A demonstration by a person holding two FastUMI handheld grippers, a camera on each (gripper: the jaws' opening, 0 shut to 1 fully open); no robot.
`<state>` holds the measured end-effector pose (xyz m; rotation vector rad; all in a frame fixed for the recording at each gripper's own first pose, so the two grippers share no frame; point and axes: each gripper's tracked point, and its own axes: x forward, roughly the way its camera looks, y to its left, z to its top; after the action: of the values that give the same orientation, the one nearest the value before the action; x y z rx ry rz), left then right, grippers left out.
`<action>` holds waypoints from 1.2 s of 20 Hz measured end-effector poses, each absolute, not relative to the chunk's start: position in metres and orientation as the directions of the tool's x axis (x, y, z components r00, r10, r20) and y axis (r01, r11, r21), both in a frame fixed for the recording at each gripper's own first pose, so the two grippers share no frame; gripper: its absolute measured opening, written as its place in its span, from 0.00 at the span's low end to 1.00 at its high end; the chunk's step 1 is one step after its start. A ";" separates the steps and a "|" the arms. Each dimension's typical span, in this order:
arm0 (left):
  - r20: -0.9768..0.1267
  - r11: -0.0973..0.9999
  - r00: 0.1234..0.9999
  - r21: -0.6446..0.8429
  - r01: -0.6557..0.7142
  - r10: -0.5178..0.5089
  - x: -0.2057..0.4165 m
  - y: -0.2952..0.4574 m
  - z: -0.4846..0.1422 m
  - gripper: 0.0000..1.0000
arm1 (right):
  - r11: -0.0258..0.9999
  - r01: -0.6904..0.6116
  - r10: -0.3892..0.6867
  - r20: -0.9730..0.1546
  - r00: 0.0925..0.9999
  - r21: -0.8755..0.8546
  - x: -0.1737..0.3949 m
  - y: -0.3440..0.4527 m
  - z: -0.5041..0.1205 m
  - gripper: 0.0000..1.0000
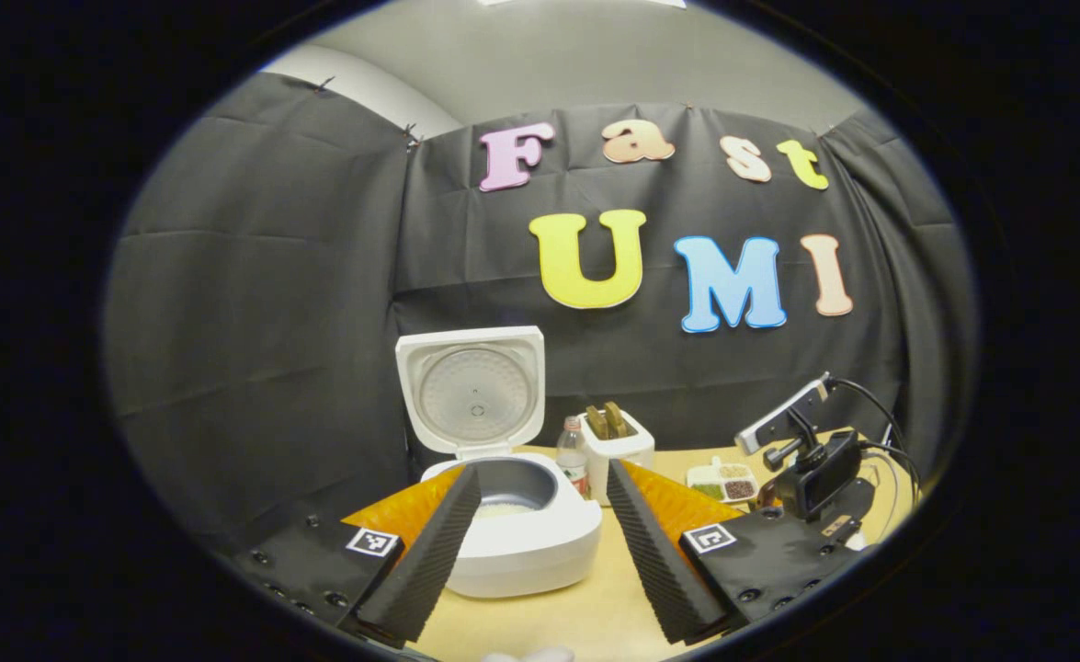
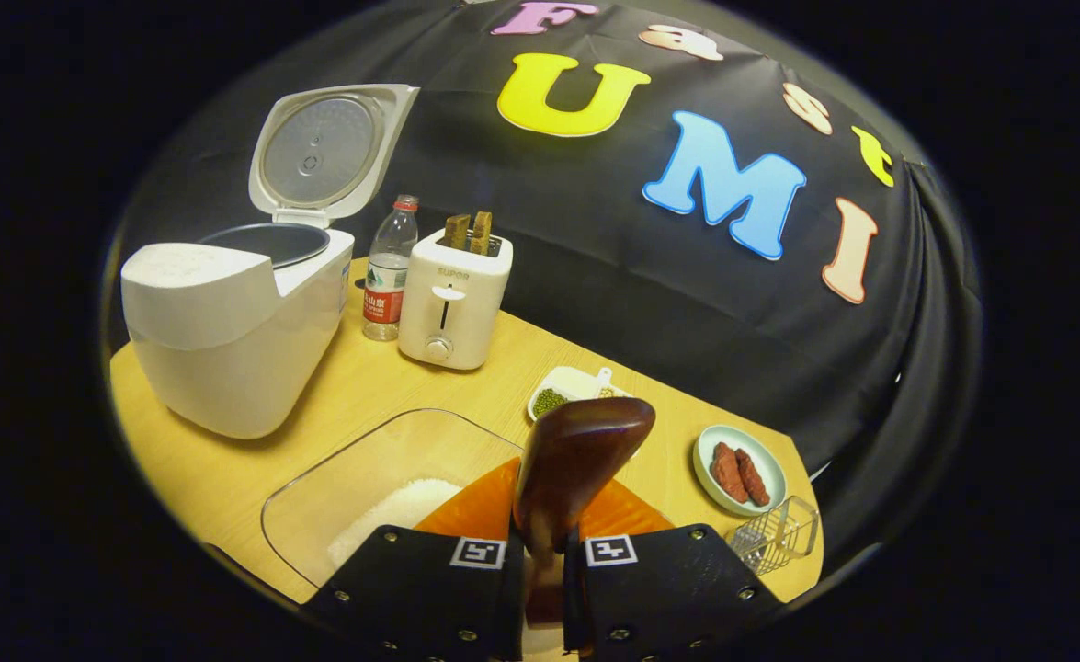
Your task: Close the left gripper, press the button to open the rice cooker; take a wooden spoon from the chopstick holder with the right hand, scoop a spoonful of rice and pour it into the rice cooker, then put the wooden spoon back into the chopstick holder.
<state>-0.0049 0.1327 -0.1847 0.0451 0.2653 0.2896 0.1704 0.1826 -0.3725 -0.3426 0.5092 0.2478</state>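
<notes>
Left gripper view: left gripper (image 1: 540, 538), ridged wedge-shaped fingers spread wide apart, holding nothing, raised over a pale wooden table (image 1: 595, 616). Rice cooker (image 1: 512, 524), smooth white plastic, rounded body, lid upright, dark inner pot with white rice at its bottom. Just beside it a clear bottle (image 1: 574, 455) and a white toaster (image 1: 615, 449) with two brown slices. Right gripper (image 1: 801, 464) farther off at right. Right gripper view: right gripper (image 2: 544, 552) clamped on the handle of the wooden spoon (image 2: 576, 460), dark glossy bowl upright. Clear plastic container (image 2: 365, 487) of white rice below; wire chopstick holder (image 2: 778, 533) near right; plate (image 2: 740, 469) with reddish pieces; divided dish (image 2: 567, 391) with green beans.
</notes>
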 end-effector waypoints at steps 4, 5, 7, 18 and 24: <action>-0.255 0.958 0.924 0.103 -0.267 0.285 -0.005 0.135 -0.186 0.97 | 0.939 -0.313 0.191 -0.540 0.820 -0.142 0.161 0.207 -0.378 0.18; -0.255 0.958 0.924 0.107 -0.266 0.285 -0.005 0.136 -0.184 0.98 | 0.945 -0.307 0.198 -0.547 0.813 -0.114 0.159 0.212 -0.380 0.18; -0.255 0.957 0.923 0.109 -0.268 0.288 -0.004 0.139 -0.183 0.97 | 0.956 -0.293 0.225 -0.553 0.802 -0.036 0.159 0.222 -0.381 0.17; -0.249 0.955 0.922 0.103 -0.278 0.295 -0.003 0.152 -0.175 0.97 | 0.902 -0.153 0.368 -0.533 0.762 0.405 0.165 0.229 -0.375 0.17; -0.249 0.960 0.928 0.107 -0.257 0.277 0.001 0.142 -0.171 0.96 | 0.833 -0.042 0.392 -0.536 0.747 0.551 0.168 0.207 -0.383 0.17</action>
<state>0.0014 0.1422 -0.1712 0.0733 0.2654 0.2739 0.1680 0.2072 -0.3833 0.5432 0.6923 0.2506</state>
